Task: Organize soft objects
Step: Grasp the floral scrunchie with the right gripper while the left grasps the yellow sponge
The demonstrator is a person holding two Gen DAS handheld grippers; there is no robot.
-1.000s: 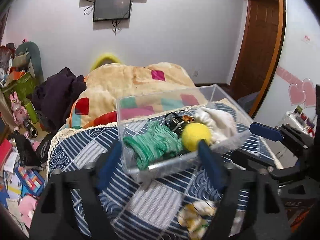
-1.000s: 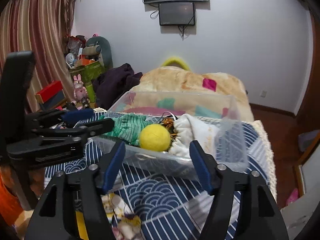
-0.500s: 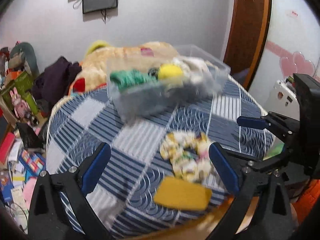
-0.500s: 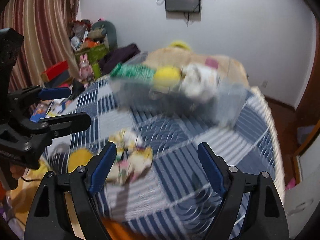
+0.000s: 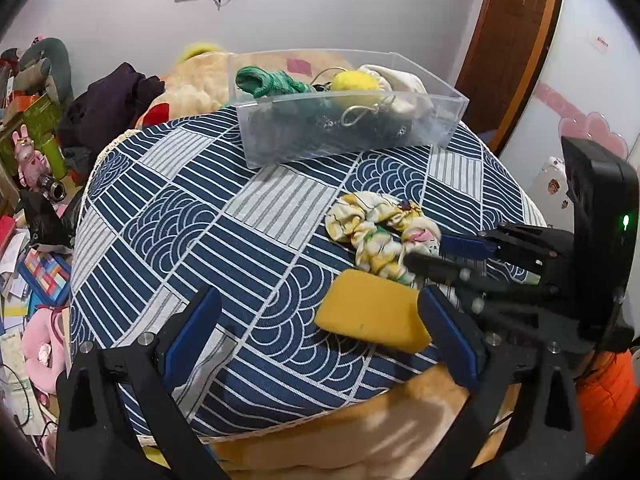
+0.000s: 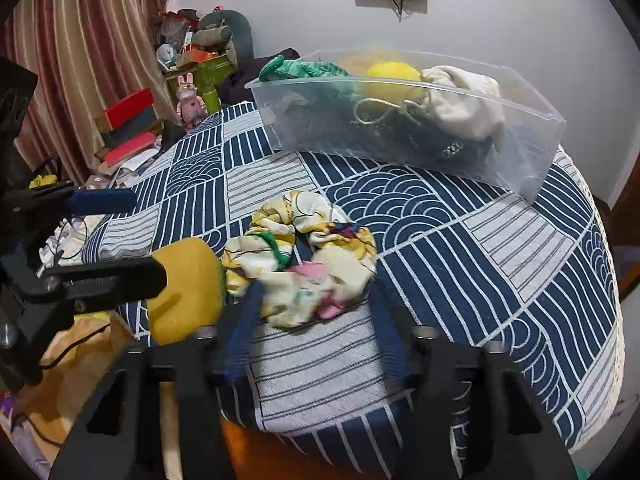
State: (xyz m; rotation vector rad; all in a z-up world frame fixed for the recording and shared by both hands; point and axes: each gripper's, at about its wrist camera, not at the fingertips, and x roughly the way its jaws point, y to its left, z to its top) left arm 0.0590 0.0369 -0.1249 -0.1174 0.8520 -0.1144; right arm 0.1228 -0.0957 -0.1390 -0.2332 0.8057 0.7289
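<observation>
Scrunchie (image 6: 304, 256) is seen lying loose on the counter (image 6: 500, 248), its near edge between the right gripper (image 6: 314, 312) fingers, which are spread apart with nothing held. It is judged light, limp and compressible; best pinched across one bunched fold, since the slick fabric may slip from a shallow grip. Sponge (image 5: 372, 312) is just inside the right finger of the left gripper (image 5: 320, 332), also spread and empty. It is judged light and springy, best squeezed across its short sides. Bin (image 5: 448, 108), well ahead of both, already holds soft items. Right fingertips are motion-blurred, so contact with the scrunchie cannot be told. Bin's lower contents are obscured by the cloudy wall.
</observation>
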